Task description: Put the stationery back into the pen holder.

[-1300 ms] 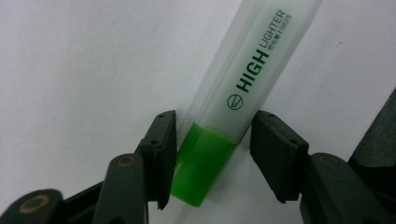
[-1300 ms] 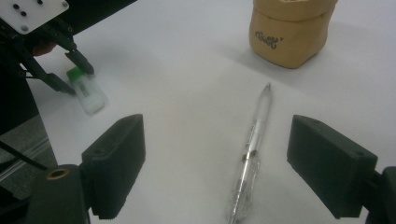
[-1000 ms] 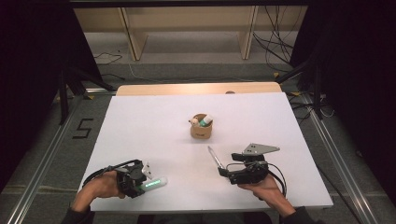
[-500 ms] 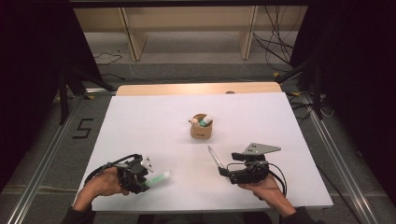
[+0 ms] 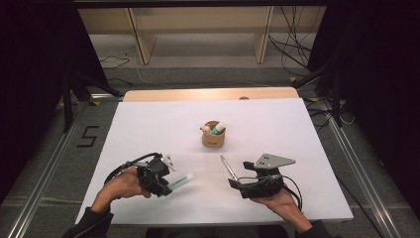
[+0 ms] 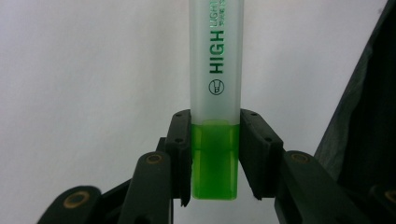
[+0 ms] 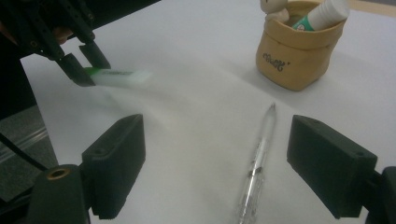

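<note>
Near the middle of the table (image 5: 148, 124) in the high view: a small pouch (image 5: 213, 138), with a tube (image 5: 218, 128) and a little figure (image 5: 204, 130) inside it. Below the pouch and a bit to the right: a pen (image 5: 228, 168) flat on the table. Just right of the pen, at lower right: the right gripper (image 5: 236, 181), jaws wide apart on both sides of the pen in the right gripper view. At lower left: the left gripper (image 5: 166, 186), clamped on a highlighter (image 5: 179, 182) pointing right toward the pen. Behind the table, at the top: shelf legs and cables on the floor.
</note>
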The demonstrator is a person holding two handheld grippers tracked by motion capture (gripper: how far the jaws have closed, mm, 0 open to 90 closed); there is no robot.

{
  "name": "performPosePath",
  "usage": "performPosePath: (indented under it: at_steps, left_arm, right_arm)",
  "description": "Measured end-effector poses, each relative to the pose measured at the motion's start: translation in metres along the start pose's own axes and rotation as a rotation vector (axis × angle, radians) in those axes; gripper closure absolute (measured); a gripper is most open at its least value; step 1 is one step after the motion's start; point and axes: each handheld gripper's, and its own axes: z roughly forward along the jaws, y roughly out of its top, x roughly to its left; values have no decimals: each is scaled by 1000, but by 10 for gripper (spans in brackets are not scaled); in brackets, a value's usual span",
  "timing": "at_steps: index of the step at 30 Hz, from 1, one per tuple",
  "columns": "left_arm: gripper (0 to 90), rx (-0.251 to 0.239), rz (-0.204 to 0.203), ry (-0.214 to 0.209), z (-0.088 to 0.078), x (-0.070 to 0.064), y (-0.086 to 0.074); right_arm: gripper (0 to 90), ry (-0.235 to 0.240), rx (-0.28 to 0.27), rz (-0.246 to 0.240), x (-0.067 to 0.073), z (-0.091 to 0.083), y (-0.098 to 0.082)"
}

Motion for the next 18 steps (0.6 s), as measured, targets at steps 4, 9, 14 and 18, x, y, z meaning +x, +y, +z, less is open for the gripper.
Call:
performPosePath:
  at_steps: [4,9,14,18]
  left_arm:
    - [665,7,15,-25,2,1,16]
    - [665,32,56,-32,7,0,39]
    - [665,37,84,-50,11,-2,60]
    - [665,45,97,-65,13,-4,73]
  right_arm:
    - [202,-16,-8,-59,9,0,2]
    - [202,-9,-10,-91,15,1,3]
    - [202,-21,-13,-125,19,2,3]
    - [202,-41,-12,-175,24,4,3]
